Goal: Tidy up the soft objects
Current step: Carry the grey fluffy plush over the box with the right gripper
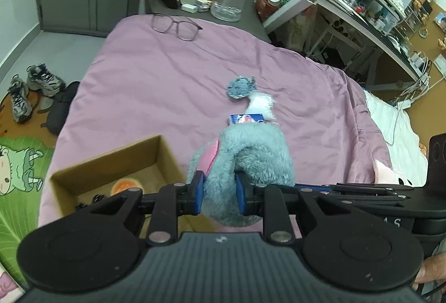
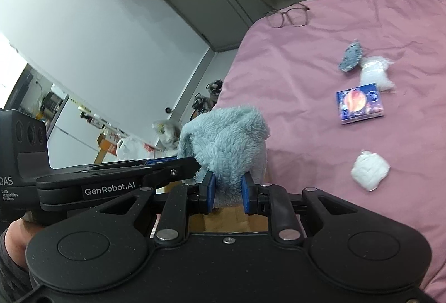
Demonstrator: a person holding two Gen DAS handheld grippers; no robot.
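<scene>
Between both grippers' blue pads (image 1: 242, 193): fluffy grey-blue plush (image 1: 248, 155), clamped.

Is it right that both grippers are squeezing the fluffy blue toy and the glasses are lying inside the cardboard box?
Not quite. Both the left gripper and the right gripper do squeeze the fluffy blue toy, but the glasses are not in the cardboard box. The left wrist view shows them lying on the pink bedspread near its far edge.
</scene>
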